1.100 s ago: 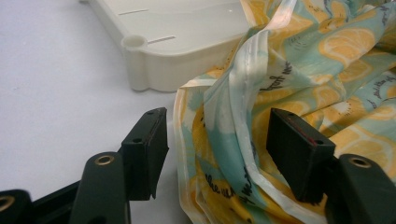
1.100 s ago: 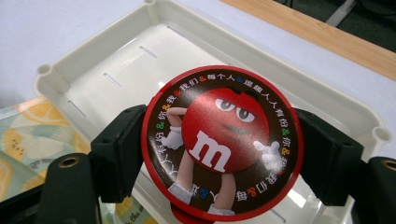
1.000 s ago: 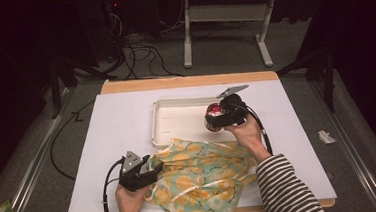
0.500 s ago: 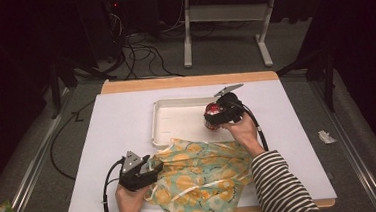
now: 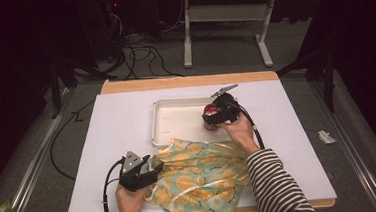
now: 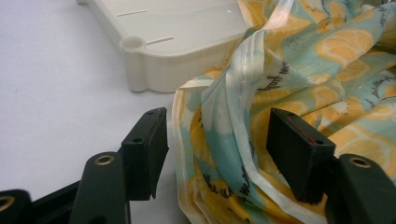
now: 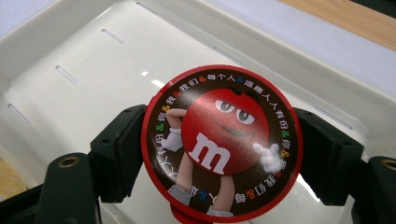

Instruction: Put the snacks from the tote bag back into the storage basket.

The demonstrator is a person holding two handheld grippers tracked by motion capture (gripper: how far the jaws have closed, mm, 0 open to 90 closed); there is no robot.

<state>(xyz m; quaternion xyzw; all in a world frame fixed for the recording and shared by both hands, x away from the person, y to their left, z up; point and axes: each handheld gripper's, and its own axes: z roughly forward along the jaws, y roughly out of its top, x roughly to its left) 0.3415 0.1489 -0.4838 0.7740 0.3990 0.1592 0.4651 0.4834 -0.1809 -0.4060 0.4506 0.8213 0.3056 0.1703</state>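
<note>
Candy tin [image 7: 222, 142], round and red-rimmed, sits clamped between the jaws of the right gripper [image 7: 219, 154], which press on its opposite edges so that its lid faces the camera; that grip on the rim looks chosen to keep the tin level while it hangs over the white tray [image 7: 74, 60]. The lid is dark brown with a red cartoon candy figure in white gloves, a white letter m on its body and a ring of small coloured characters around the edge. In the high view the tin [image 5: 209, 110] is at the right end of the tray [image 5: 177, 122], low over its floor; whether it touches the floor cannot be told. The tray is shallow with slots in its bottom, and it probably serves as the place where the tin is meant to rest. Just beside the tray's near edge lies a crumpled cloth bag [image 6: 299, 84] printed with orange slices on pale blue-green. The left gripper [image 6: 217, 149] has its jaws apart around a fold and a pale ribbon-like strip of that bag, most likely to pin or pull it once they close. Everything rests on a white table [image 5: 118, 136].
</note>
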